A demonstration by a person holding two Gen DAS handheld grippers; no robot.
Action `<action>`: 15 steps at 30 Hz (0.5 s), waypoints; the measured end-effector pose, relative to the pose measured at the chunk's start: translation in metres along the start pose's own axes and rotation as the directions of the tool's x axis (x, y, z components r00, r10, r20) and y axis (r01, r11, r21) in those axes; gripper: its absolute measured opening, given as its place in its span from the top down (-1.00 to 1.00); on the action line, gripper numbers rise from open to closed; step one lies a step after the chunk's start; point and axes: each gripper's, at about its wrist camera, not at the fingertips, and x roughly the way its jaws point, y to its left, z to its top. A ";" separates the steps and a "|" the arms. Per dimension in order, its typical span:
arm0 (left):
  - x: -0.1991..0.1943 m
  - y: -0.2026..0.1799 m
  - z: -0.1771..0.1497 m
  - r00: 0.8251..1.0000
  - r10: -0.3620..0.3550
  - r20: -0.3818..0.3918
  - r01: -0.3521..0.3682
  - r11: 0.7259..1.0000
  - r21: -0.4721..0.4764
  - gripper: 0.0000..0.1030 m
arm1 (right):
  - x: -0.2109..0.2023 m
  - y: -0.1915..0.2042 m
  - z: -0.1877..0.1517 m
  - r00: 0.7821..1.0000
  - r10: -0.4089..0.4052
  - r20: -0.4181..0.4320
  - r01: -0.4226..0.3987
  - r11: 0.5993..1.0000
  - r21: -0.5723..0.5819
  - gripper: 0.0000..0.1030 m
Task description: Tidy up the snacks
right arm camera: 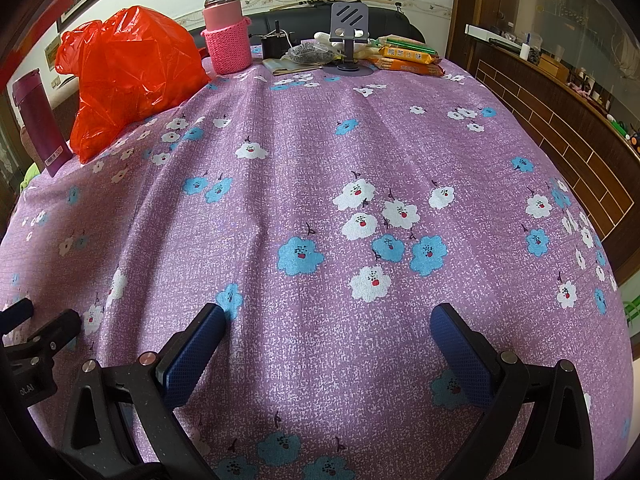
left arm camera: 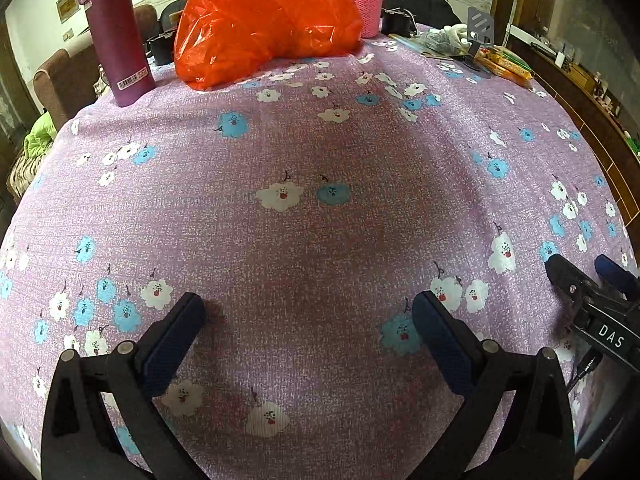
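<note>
Orange snack packets (right arm camera: 408,60) (left arm camera: 506,65) lie stacked at the far right of the table, beside a bag of dark seeds (right arm camera: 310,54). A red plastic bag (left arm camera: 260,16) (right arm camera: 132,76) stands at the far left. My left gripper (left arm camera: 308,312) hovers open over the near tablecloth, nothing between its blue pads. My right gripper (right arm camera: 330,320) is open too, low over the cloth, also holding nothing. In the left wrist view the right gripper (left arm camera: 588,272) shows at the right edge; in the right wrist view the left gripper (right arm camera: 40,320) shows at the left edge.
A purple floral tablecloth (left arm camera: 320,220) covers the table. A maroon flask (left arm camera: 114,32) stands far left and a pink knit-sleeved flask (right arm camera: 226,32) at the back. A grey phone stand (right arm camera: 348,32) sits near the snacks. A wooden counter (right arm camera: 560,112) runs along the right.
</note>
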 end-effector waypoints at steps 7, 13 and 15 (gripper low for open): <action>0.000 0.000 0.000 1.000 0.000 0.000 0.000 1.000 0.000 -1.00 | 0.000 0.000 0.000 1.000 0.000 0.000 0.000 1.000 0.000 -1.00; 0.001 -0.004 -0.001 1.000 0.001 0.000 -0.001 1.000 0.000 -1.00 | 0.000 0.001 0.000 1.000 0.000 0.000 0.000 1.000 0.000 -1.00; 0.000 -0.004 -0.001 1.000 0.001 -0.001 -0.001 1.000 0.000 -1.00 | -0.001 0.001 0.001 1.000 0.000 0.000 0.000 1.000 0.000 -1.00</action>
